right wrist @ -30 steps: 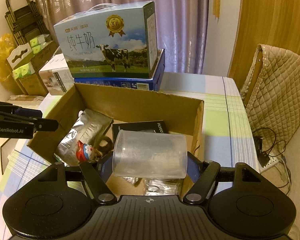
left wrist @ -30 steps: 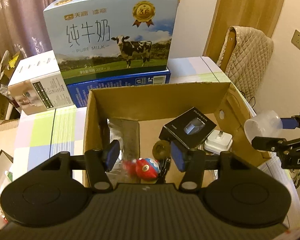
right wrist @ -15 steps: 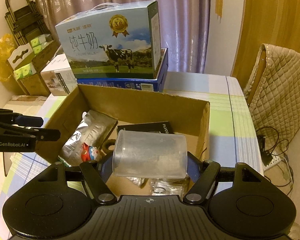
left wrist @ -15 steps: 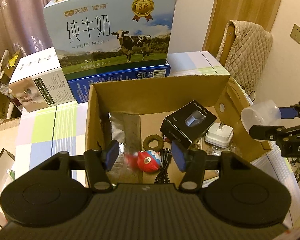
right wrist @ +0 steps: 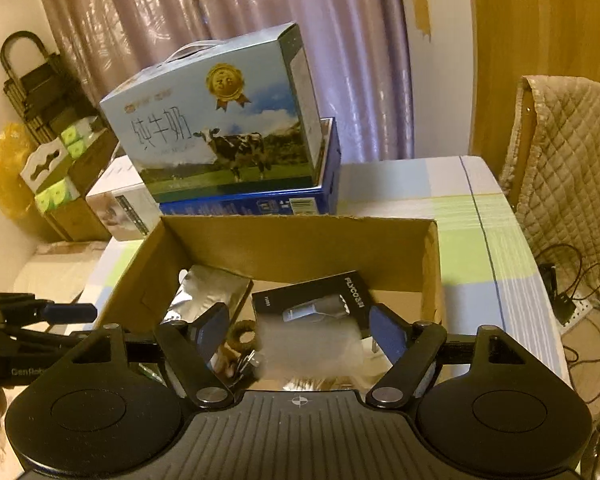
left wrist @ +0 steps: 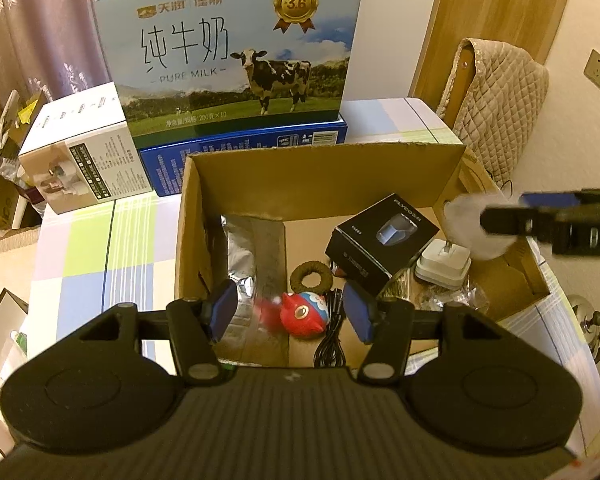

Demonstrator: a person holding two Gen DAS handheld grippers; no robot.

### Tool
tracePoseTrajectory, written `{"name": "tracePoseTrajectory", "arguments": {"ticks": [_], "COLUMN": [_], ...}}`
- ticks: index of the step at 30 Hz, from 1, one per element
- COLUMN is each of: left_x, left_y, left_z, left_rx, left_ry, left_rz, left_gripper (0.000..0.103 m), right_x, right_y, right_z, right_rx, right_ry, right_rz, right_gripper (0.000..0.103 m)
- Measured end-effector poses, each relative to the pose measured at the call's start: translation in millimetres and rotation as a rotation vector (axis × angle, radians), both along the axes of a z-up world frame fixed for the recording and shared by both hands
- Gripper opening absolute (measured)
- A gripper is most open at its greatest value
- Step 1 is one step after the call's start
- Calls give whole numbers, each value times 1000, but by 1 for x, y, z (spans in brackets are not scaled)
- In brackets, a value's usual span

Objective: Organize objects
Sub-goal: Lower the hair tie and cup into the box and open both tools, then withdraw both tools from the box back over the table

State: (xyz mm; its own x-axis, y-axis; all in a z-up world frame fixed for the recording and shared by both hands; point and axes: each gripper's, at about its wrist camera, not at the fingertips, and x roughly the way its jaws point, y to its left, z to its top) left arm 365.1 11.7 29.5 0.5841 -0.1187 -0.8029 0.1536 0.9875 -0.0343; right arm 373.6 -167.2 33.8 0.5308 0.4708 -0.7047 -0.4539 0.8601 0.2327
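An open cardboard box point(left wrist: 320, 168) point(right wrist: 300, 240) stands on the table. A clear plastic cup point(right wrist: 312, 346), blurred, is between the pads of my right gripper point(right wrist: 300, 334), over the box's right side; the jaws look spread wider than the cup, and contact is unclear. It also shows in the left wrist view point(left wrist: 470, 226). My left gripper point(left wrist: 290, 312) is open and empty above a red toy point(left wrist: 302, 314). Inside lie a silver pouch point(left wrist: 252, 248), a brown ring point(left wrist: 312, 276), a black product box point(left wrist: 382, 238), a white plug point(left wrist: 442, 266) and a black cable point(left wrist: 332, 344).
A milk carton point(left wrist: 236, 60) sits on a blue box point(left wrist: 244, 152) behind the cardboard box, with a white box point(left wrist: 80, 152) to its left. A quilted chair point(left wrist: 496, 108) stands at the right. The checked tablecloth point(left wrist: 100, 248) shows left of the box.
My right gripper has tilted and dropped lower over the box and its jaws have spread; the cup, firmly held before, now looks blurred and lower. My left gripper shifted slightly.
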Motion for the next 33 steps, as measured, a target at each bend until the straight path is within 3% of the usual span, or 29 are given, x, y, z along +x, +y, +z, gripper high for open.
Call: {"name": "tracePoseTrajectory", "arguments": {"ticks": [10,26,33], "left_x": [-9,-64,-100], "left_y": [-3,-10,-14], "left_z": [0,36,49], "left_rx": [0,0,-8], "left_ry": [-7,-73,-86], "left_rz": [0,30,62], "left_gripper": [64,102,102], "right_x": [-12,-67,-103], "right_y": [-6,-18,-30], "right_z": [-4,24,33], "right_rx": [-78,-130,-128], "right_ry": [16,44,53], "right_rz": [6,41,33], "right_gripper": [76,76,76]}}
